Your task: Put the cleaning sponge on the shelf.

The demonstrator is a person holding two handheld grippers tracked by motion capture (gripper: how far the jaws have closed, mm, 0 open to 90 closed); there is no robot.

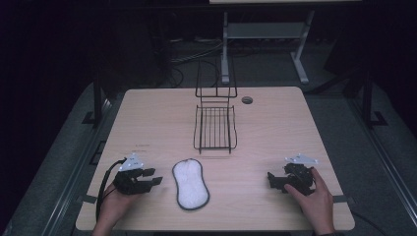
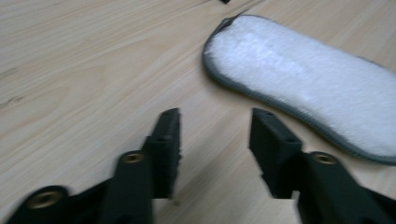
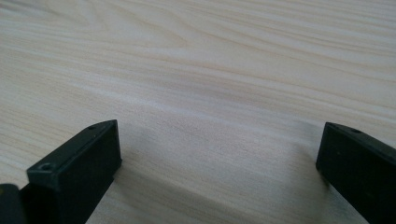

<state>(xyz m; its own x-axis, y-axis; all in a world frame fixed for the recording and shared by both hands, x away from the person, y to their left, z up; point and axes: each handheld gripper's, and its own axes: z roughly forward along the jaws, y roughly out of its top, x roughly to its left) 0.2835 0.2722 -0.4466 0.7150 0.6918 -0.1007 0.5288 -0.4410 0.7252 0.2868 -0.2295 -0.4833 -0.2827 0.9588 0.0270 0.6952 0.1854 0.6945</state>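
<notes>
A white fluffy pad with a grey edge (image 1: 191,184) lies flat near the table's front middle. My left gripper (image 1: 153,177) rests low on the table just left of it, open with nothing between its jaws. In the left gripper view the pad (image 2: 308,79) lies ahead to the right of the gripper (image 2: 215,126), not touching it. My right gripper (image 1: 273,182) rests at the front right, jaws pointing left, open and empty. In the right gripper view its jaws (image 3: 219,149) stand wide apart over bare wood. A black wire rack (image 1: 215,125) stands at the table's middle back.
The wooden table (image 1: 147,123) has a round cable hole (image 1: 247,100) near its far edge. Beyond the table stand a white desk frame (image 1: 265,34) and cables on the dark floor. A person's hands hold both grippers from the front edge.
</notes>
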